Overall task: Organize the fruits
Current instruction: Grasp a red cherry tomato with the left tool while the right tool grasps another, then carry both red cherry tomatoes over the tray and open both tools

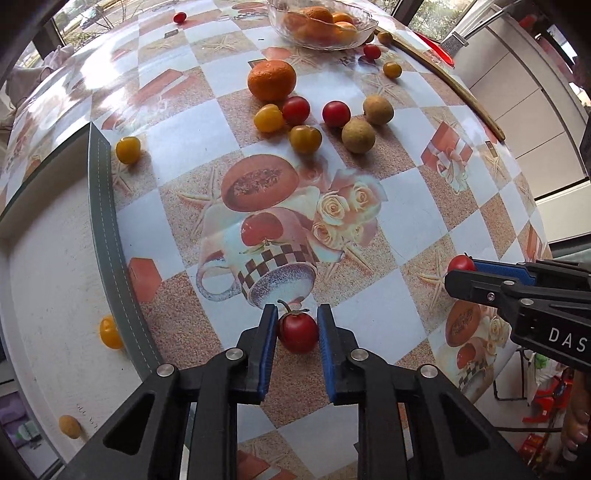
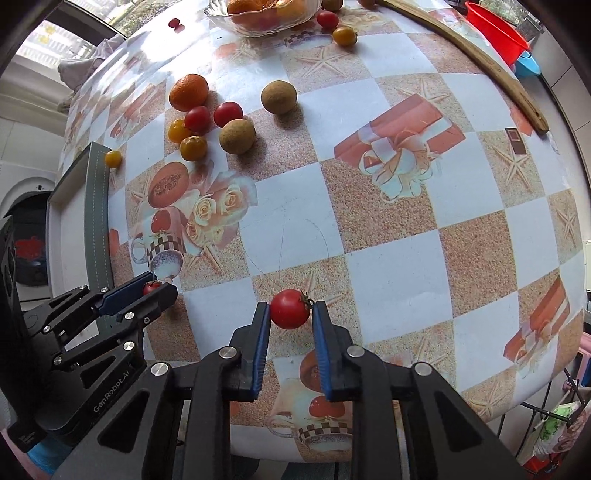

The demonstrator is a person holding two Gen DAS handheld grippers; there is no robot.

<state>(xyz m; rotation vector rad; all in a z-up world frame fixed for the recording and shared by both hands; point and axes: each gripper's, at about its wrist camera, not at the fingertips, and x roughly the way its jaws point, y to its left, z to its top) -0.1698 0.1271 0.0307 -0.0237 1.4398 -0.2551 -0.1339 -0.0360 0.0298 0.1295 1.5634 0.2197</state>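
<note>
My left gripper is shut on a red cherry tomato with a stem, just above the patterned table; it also shows in the right wrist view. My right gripper is shut on another red cherry tomato, also seen in the left wrist view. Farther back lie a mandarin, red tomatoes, yellow tomatoes and brown longans. A glass bowl with mandarins stands at the far edge.
A white tray with a grey rim sits at the left and holds a yellow tomato and a brown fruit. A wooden stick lies along the table's right edge. A red basin is beyond it.
</note>
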